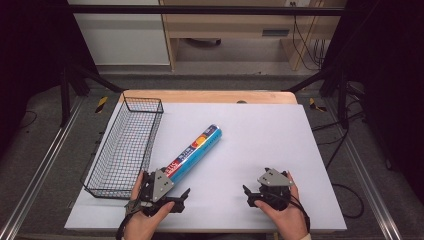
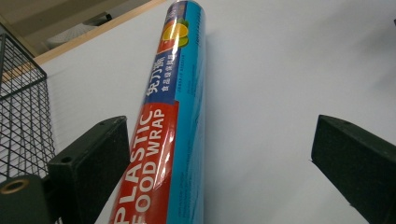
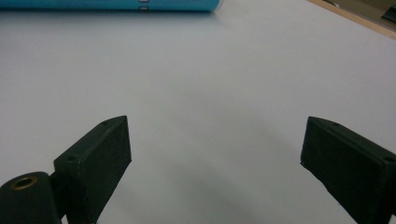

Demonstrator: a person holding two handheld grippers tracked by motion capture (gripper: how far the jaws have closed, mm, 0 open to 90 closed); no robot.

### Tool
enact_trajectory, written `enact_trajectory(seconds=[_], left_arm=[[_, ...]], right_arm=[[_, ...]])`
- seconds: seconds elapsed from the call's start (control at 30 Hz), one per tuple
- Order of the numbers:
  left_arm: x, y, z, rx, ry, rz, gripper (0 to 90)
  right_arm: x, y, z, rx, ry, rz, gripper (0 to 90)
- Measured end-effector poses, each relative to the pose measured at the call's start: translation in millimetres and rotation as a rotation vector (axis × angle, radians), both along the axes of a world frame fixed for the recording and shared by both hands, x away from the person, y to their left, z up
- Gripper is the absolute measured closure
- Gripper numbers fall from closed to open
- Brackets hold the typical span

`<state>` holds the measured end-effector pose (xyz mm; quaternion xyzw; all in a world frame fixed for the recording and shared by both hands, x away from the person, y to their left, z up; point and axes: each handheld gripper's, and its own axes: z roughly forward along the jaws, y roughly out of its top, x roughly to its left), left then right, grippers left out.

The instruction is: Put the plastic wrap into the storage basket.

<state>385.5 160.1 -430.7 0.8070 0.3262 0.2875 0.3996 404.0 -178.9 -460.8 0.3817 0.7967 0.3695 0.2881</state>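
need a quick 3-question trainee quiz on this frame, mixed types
1. True or false: the blue and red roll of plastic food wrap lies inside the black wire mesh basket.
2. Which tool has the roll between its jaws? A) left tool B) right tool
3. Fill in: both tools' jaws stand ____.

Key:
1. False; it lies on the white table sheet, beside the basket.
2. A; its jaws stand apart, not pressing.
3. open
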Motion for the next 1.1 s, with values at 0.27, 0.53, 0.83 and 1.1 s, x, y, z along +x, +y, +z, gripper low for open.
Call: enact_trajectory(seconds=[0.27, 0.53, 0.83, 1.1], left_arm=[[-1.1, 6.5, 4.8, -0.051, -0.023, -0.008, 4.0], [-3.8, 12.5, 26.2, -0.071, -0.047, -0.021, 4.0], [26.2, 2.2, 56.3, 0.076, 0.055, -0.039, 4.8], [59.8, -18.6, 77.7, 0.31, 0.182, -0.078, 5.3]], right_arm=[[0.5, -4.0, -2.8, -0.01, 0.042, 0.009, 7.1], [-0.9, 0.8, -3.1, -0.024, 0.023, 0.006, 7.3], [-4.9, -0.5, 0.3, 0.004, 0.033, -0.009, 11.0], [-12.5, -2.9, 3.8, 0.027, 0.027, 0.01, 11.0]])
